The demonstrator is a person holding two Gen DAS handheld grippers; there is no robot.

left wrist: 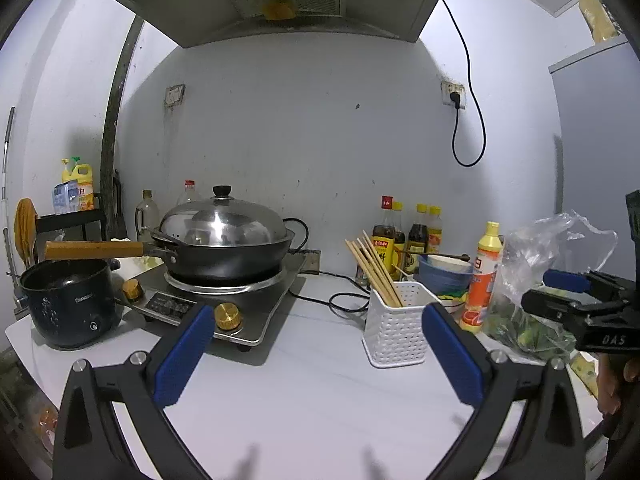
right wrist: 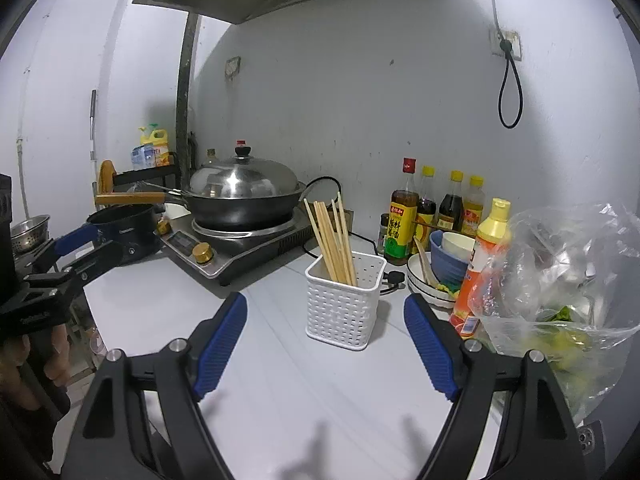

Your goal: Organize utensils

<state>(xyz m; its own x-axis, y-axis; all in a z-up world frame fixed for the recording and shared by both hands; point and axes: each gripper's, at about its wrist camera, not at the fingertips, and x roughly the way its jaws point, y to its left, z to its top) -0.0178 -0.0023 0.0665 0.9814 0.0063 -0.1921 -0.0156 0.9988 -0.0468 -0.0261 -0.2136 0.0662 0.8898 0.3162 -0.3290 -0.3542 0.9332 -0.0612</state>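
A white perforated utensil basket (left wrist: 394,322) (right wrist: 343,300) stands on the white counter, with several wooden chopsticks (left wrist: 374,268) (right wrist: 332,238) leaning in it. My left gripper (left wrist: 318,344) is open and empty, above the counter, short of the basket and left of it. My right gripper (right wrist: 325,342) is open and empty, its blue pads either side of the basket but nearer the camera. The right gripper also shows at the right edge of the left wrist view (left wrist: 576,296), and the left gripper at the left edge of the right wrist view (right wrist: 76,248).
An induction cooker (left wrist: 224,296) (right wrist: 240,246) bears a lidded wok (left wrist: 224,240) (right wrist: 244,194). A dark pot (left wrist: 68,304) sits at far left. Sauce bottles (right wrist: 436,208), stacked bowls (right wrist: 444,260), an orange squeeze bottle (right wrist: 480,264) and a plastic bag of greens (right wrist: 560,280) crowd the right.
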